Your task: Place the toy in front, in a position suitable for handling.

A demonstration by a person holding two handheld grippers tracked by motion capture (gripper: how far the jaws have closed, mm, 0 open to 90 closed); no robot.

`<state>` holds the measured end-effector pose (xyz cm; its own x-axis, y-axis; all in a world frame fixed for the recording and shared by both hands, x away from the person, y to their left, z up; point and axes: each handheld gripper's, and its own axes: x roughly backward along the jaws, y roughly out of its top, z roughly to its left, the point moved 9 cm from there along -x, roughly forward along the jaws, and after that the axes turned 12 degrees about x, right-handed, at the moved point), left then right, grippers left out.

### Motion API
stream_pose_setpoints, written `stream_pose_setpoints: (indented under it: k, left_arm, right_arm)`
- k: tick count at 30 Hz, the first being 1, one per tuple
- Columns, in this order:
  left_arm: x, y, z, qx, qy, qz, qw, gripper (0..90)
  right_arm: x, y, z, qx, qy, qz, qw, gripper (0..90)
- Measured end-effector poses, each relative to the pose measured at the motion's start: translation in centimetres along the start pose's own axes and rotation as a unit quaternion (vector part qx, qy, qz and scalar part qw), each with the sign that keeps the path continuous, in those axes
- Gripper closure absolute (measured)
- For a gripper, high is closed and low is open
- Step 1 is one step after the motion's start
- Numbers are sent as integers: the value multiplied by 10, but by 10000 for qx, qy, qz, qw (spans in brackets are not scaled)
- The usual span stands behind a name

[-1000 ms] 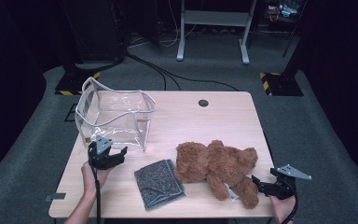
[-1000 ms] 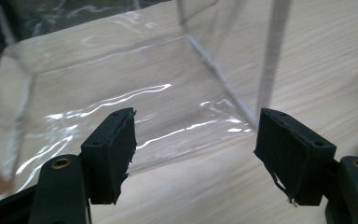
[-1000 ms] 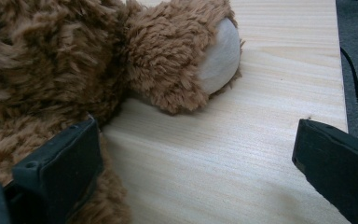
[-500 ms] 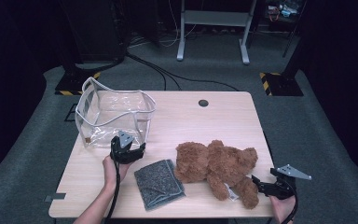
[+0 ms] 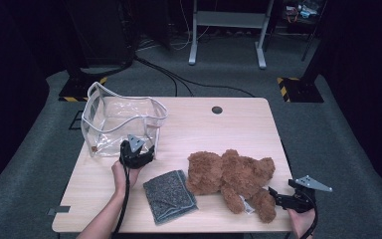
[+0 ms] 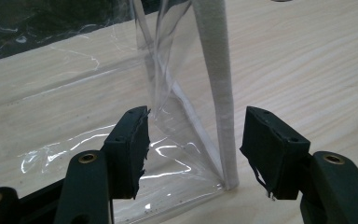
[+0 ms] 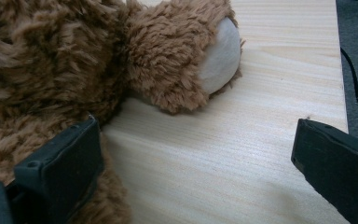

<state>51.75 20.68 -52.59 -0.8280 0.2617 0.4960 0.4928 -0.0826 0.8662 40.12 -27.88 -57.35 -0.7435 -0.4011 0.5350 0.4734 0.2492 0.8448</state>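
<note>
On the wooden table (image 5: 229, 124), seen from the high view, a clear plastic bag (image 5: 122, 124) stands open at the far left. The left gripper (image 5: 138, 154) sits right at the bag's near right corner, held by the person's left hand (image 5: 123, 174). Its jaws have just been closing in. A grey cloth (image 5: 170, 195) lies flat near the front edge, just beside that hand. A brown teddy bear (image 5: 231, 177) lies on its side next to the cloth. The right gripper (image 5: 278, 196) is at the front right corner of the table, close to the bear's foot.

Up close in the left gripper view, the two black jaws stand apart, one on each side of the bag's corner (image 6: 214, 140). The white seam of the bag runs up between them. The left pad (image 6: 135, 144) is right at the clear plastic, but I cannot tell if it presses on it. The right pad has a gap to the seam. So the left gripper is not clenched on the bag.

Over in the right gripper view, the jaws are wide apart with bare table between them. The left jaw sits against the bear's brown fur (image 7: 51, 60). The bear's pale foot pad (image 7: 221, 56) is farther off. The right gripper grasps nothing.
</note>
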Motion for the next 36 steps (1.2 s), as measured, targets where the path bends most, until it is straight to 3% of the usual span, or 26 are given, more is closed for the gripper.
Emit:
stream_pose_setpoints:
  k: [10,30,36]
  left_arm:
    - [-9,9,18,233,38,-7,9997,415]
    - [-20,22,64,388,381,-64,9985,414]
    - [-22,24,69,338,162,11,9993,410]
  right_arm:
    - [0,0,0,0,-1,2,10000,14]
    - [0,0,0,32,-33,-7,10000,15]
    - [0,0,0,33,-32,-9,10000,15]
